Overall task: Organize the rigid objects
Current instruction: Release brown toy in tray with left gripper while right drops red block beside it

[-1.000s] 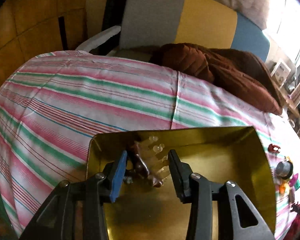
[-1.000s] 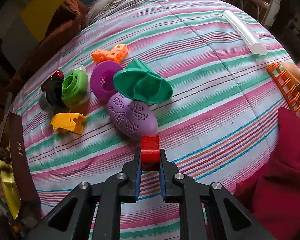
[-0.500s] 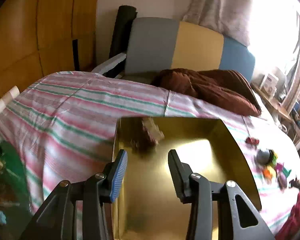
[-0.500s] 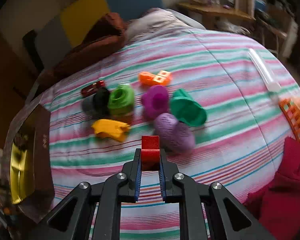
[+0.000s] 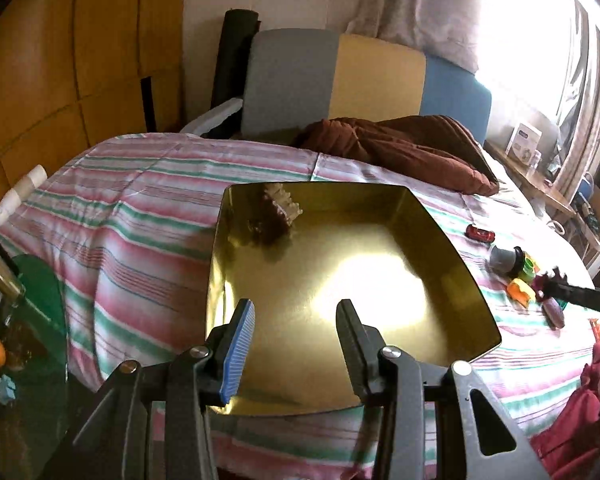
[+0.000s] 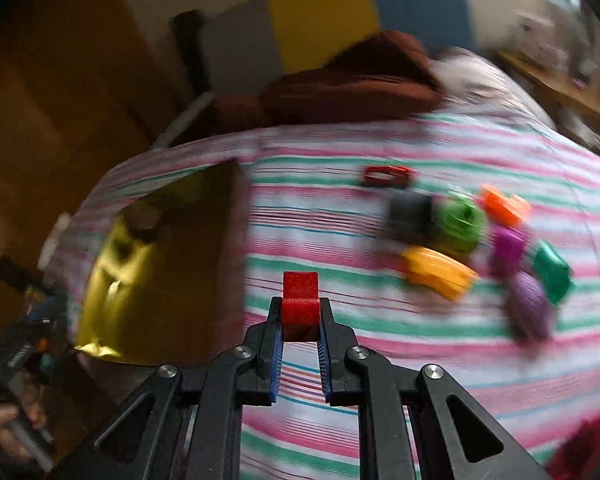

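A gold metal tray (image 5: 440,236) lies on the striped bedspread, with a brown and beige toy piece (image 5: 278,216) in its far left corner. My left gripper (image 5: 296,320) hovers over the tray's near edge, open, nothing between its fingers. In the blurred right wrist view my right gripper (image 6: 300,312) is shut on a small red block (image 6: 300,292), above the bedspread just right of the tray (image 6: 112,280). Loose toys lie to its right: a yellow piece (image 6: 436,272), a green cup (image 6: 460,220), an orange block (image 6: 504,204), a purple egg (image 6: 528,304) and a red car (image 6: 388,176).
A brown quilt (image 5: 396,148) lies at the bed's far side before a grey, yellow and blue headboard (image 5: 340,80). Left of the bed a green glass table (image 5: 40,312) holds a jar and an orange. A red garment (image 5: 572,420) lies at the bed's near right.
My left gripper let go of the brown and beige piece and drew back from the tray. My right gripper swung left with the red block, from over the toys towards the tray.
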`<state>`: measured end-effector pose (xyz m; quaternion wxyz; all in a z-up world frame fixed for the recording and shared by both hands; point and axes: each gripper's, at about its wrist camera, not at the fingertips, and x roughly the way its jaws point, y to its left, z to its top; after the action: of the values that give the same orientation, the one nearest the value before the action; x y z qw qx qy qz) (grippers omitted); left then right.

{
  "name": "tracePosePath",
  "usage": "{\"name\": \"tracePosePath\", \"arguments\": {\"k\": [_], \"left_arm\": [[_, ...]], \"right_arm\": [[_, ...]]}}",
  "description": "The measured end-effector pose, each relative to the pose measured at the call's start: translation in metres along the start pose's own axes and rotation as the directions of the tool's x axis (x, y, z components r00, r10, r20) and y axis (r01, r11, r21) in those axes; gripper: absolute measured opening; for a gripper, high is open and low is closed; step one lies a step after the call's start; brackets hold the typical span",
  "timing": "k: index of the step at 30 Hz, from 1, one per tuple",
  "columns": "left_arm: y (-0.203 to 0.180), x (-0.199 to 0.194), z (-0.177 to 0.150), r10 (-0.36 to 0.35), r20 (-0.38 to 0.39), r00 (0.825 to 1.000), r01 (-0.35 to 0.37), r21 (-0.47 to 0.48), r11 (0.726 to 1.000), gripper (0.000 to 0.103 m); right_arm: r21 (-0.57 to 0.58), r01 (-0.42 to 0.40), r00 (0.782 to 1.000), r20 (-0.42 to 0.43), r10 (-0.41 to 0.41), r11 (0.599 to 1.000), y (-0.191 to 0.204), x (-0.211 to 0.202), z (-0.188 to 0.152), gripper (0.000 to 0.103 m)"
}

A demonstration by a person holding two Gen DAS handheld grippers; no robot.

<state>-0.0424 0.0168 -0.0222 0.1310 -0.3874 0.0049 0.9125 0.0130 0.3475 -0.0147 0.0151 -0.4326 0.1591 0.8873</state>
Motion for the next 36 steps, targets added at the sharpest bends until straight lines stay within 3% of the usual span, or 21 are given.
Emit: {"name": "tracePosePath", "arguments": {"k": [7,15,24,31,34,36], "left_arm": [[0.009,-0.002,-0.008,0.009,-0.014,1.000,-0.009,-0.017,1.000,0.043],[0.043,-0.006,-0.014,0.050,-0.011,0.999,-0.050,-0.087,0.995,0.043],[0.072,-0.005,-0.018,0.088,-0.018,0.996,-0.089,-0.147,0.985,0.042],[0.083,0.002,-0.022,0.091,-0.042,0.995,-0.097,-0.173,0.980,0.042],[0.085,0.004,-0.023,0.092,-0.048,0.995,-0.099,-0.176,0.979,0.042],[0.086,0.004,-0.024,0.096,-0.047,0.994,-0.102,-0.176,0.979,0.042]], "right_arm": [[-0.145,-0.147,0.988,-0.063,0.139,0.978,0.089,0.035,0.010,0.015],[-0.188,-0.247,0.960,-0.180,0.214,0.950,0.156,0.091,0.014,0.015],[-0.183,-0.278,0.937,-0.267,0.224,0.943,0.213,0.158,0.036,0.015],[-0.171,-0.251,0.921,-0.346,0.180,0.953,0.254,0.220,0.046,0.016],[-0.152,-0.259,0.916,-0.352,0.193,0.954,0.259,0.232,0.046,0.024],[-0.143,-0.269,0.916,-0.342,0.208,0.952,0.257,0.229,0.046,0.048]]}}
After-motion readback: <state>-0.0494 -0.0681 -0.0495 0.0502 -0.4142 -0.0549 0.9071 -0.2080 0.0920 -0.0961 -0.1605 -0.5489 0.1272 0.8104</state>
